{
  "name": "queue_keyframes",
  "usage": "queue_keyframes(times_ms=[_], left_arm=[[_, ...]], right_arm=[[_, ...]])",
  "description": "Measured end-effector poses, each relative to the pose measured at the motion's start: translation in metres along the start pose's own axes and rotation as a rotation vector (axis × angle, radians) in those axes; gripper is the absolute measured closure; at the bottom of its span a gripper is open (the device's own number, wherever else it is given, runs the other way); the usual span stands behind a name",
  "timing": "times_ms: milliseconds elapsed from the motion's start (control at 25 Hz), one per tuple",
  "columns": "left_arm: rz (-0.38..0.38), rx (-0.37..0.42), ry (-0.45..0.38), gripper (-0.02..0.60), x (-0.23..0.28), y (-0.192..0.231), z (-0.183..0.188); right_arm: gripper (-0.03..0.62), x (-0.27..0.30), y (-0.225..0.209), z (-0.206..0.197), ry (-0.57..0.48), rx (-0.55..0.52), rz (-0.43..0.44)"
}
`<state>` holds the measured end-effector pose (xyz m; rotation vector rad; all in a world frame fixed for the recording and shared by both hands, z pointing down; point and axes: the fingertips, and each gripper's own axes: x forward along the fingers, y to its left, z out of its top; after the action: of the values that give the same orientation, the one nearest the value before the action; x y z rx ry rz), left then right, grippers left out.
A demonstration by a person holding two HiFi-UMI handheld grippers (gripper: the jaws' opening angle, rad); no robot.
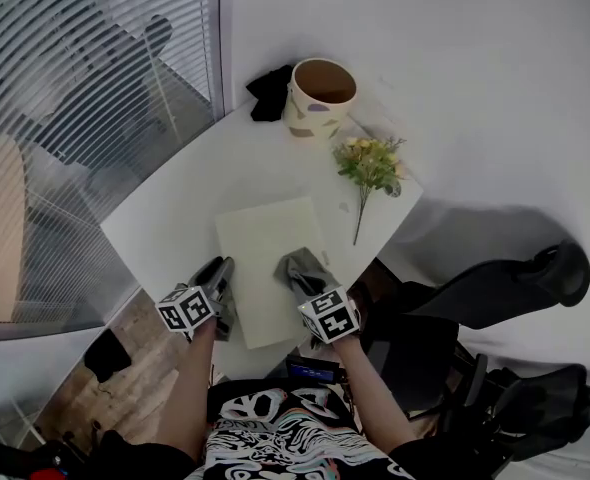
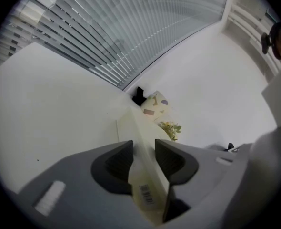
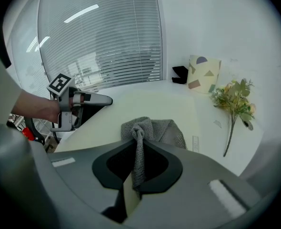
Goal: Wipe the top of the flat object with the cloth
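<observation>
Soft, even daylight is coming through the blinds [image 1: 85, 78] and washing the white counter [image 1: 175, 218] bright, almost without contrast. In the head view a broad grey shadow [image 1: 465, 223] is falling beyond the counter's right edge. Both gripper views are bending straight lines into curves and fading to black at the corners. In the left gripper view the nearest part of the flat object [image 2: 147, 194] is looking blurred. In the right gripper view bright streaks [image 3: 81, 13] are glaring across the blinds, while the cloth [image 3: 152, 130] is showing crisp.
</observation>
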<state>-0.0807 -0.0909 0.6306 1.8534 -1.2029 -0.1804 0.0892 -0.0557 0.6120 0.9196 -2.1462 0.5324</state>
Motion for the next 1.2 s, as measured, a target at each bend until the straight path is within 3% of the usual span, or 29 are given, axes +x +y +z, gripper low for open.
queue_keyframes(times_ms=[1200], left_arm=[[-0.017, -0.025, 0.011, 0.385, -0.001, 0.001, 0.001]], right_arm=[[0.580, 0.037, -0.024, 0.048, -0.002, 0.018, 0.012]])
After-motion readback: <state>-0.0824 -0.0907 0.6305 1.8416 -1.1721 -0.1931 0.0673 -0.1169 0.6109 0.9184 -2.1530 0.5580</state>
